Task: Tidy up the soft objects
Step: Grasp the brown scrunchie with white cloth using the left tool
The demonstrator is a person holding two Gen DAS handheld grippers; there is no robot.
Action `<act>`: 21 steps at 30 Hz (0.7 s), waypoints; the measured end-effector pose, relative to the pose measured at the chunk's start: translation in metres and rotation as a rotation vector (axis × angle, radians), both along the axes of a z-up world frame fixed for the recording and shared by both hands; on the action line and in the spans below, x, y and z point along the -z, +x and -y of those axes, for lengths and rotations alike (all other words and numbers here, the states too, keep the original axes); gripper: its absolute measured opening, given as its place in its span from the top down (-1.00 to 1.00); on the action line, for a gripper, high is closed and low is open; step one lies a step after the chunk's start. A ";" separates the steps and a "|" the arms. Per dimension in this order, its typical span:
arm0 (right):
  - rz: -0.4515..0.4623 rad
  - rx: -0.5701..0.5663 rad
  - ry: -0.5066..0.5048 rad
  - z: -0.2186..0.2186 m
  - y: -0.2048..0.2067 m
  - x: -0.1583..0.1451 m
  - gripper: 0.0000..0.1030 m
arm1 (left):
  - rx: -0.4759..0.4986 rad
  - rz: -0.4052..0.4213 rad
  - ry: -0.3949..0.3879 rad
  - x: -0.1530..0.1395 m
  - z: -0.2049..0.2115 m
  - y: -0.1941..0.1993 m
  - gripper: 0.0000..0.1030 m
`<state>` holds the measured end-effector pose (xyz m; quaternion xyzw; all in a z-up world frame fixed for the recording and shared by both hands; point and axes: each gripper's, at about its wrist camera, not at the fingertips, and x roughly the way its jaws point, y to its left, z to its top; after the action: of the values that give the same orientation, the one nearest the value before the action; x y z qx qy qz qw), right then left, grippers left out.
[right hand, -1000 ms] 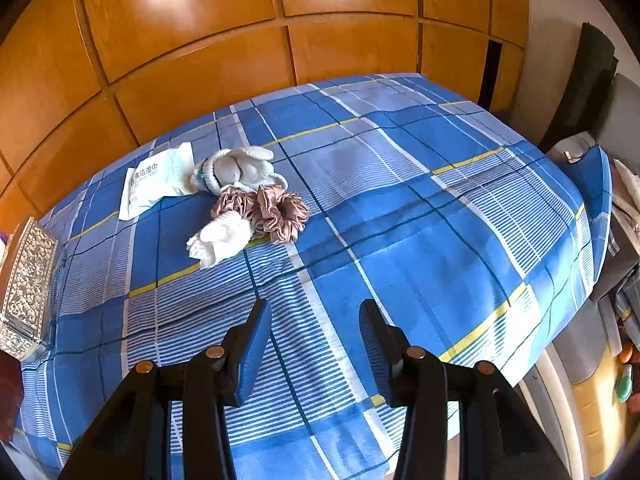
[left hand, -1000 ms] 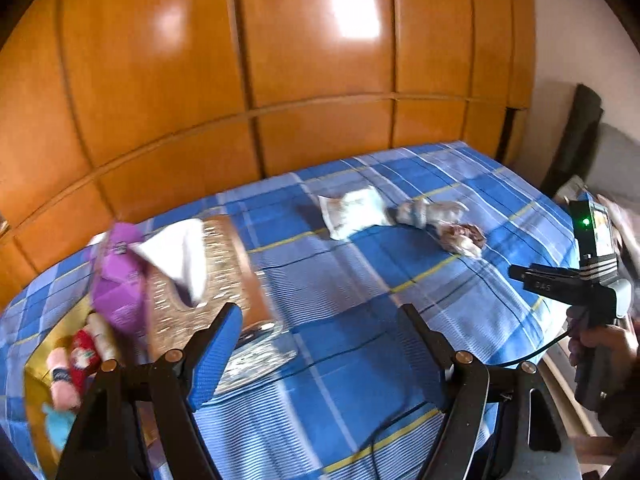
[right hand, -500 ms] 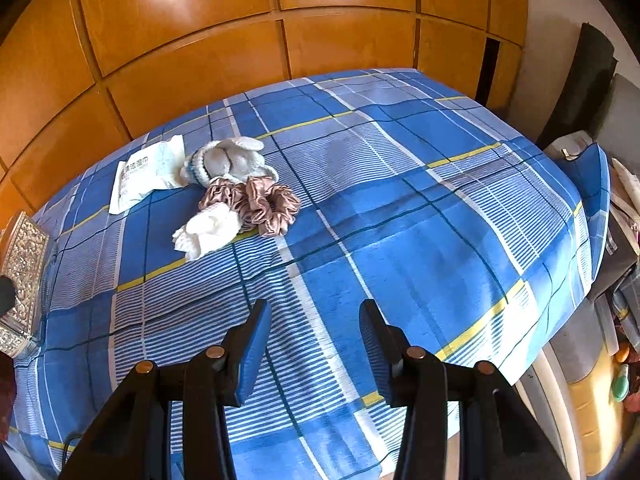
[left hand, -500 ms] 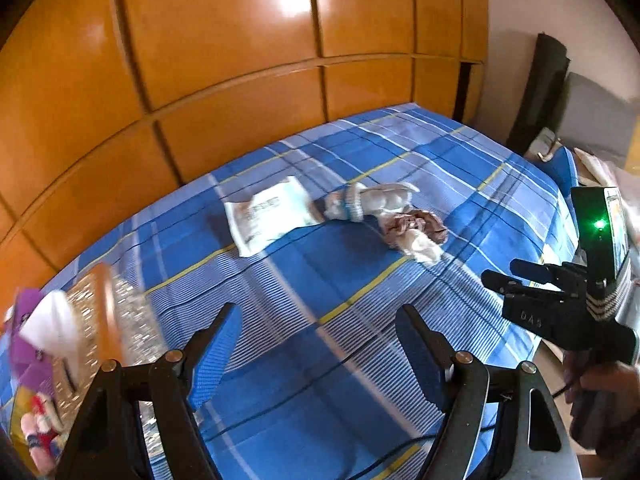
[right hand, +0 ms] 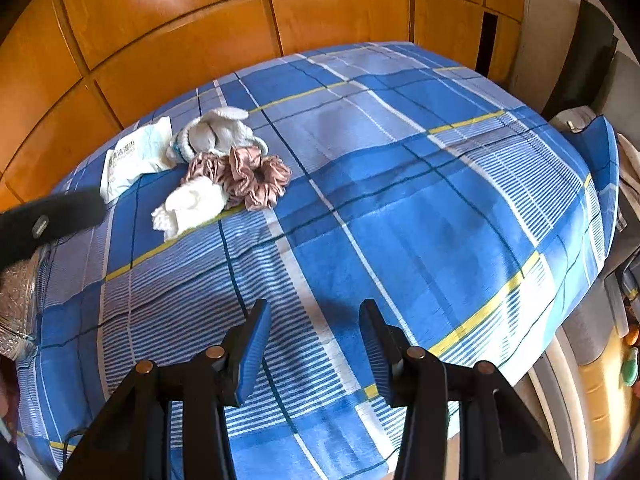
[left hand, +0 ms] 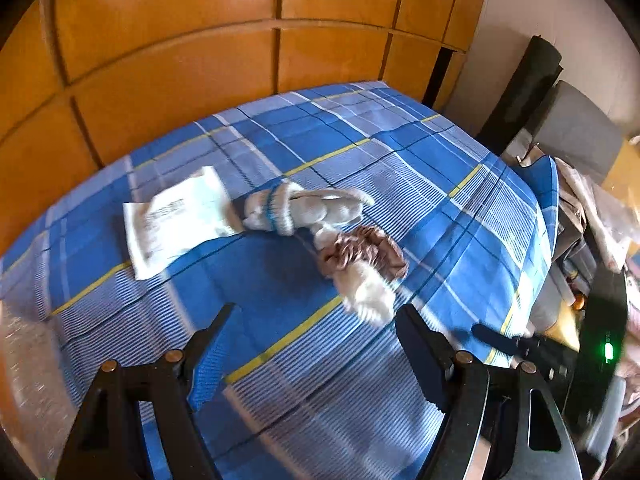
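On the blue plaid cloth (right hand: 400, 200) lies a small pile: a white wipe packet (right hand: 132, 156), a grey sock with a blue-striped cuff (right hand: 216, 132), pink-brown scrunchies (right hand: 248, 178) and a white sock (right hand: 192, 204). The left wrist view shows the same packet (left hand: 176, 220), grey sock (left hand: 308, 210), scrunchies (left hand: 360, 252) and white sock (left hand: 370, 294), blurred. My left gripper (left hand: 316, 316) is open and empty, just short of the white sock. My right gripper (right hand: 314, 312) hangs open with a narrower gap, empty, well to the right of the pile.
An orange wooden panelled wall (right hand: 200, 20) runs behind the cloth. A silver embossed box (right hand: 16, 300) sits at the left edge. A black part of the left gripper (right hand: 52, 220) pokes in from the left. Clutter and a dark chair (left hand: 568, 132) stand past the right edge.
The left gripper has swung right and lower, from the silver box to the sock pile, and now shows in the right wrist view. The right gripper has stayed put.
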<state>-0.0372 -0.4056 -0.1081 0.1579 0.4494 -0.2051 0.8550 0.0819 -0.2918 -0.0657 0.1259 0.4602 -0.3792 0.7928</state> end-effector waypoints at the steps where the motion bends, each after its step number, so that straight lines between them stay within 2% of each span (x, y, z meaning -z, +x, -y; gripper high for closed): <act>1: -0.004 0.000 0.007 0.001 0.000 0.002 0.11 | 0.003 -0.018 -0.002 0.004 0.007 0.004 -0.55; 6: -0.002 -0.005 0.007 0.000 0.000 0.003 0.11 | 0.008 -0.070 -0.003 0.022 0.040 0.020 -0.58; 11: 0.001 -0.008 0.014 0.002 0.001 0.004 0.10 | 0.020 -0.062 0.044 0.045 0.069 0.027 -0.54; 13: 0.001 -0.014 0.012 0.001 0.002 0.004 0.10 | 0.039 -0.087 0.058 0.055 0.075 0.030 0.14; 17: 0.004 -0.017 0.012 0.001 0.002 0.005 0.09 | 0.069 -0.124 0.007 0.057 0.059 0.023 0.14; 21: 0.001 -0.019 -0.002 -0.001 0.003 0.005 0.09 | 0.068 -0.124 0.005 0.057 0.035 0.016 0.16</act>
<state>-0.0345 -0.4046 -0.1129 0.1530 0.4503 -0.1973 0.8573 0.0982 -0.3270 -0.1229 0.1198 0.5048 -0.4116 0.7492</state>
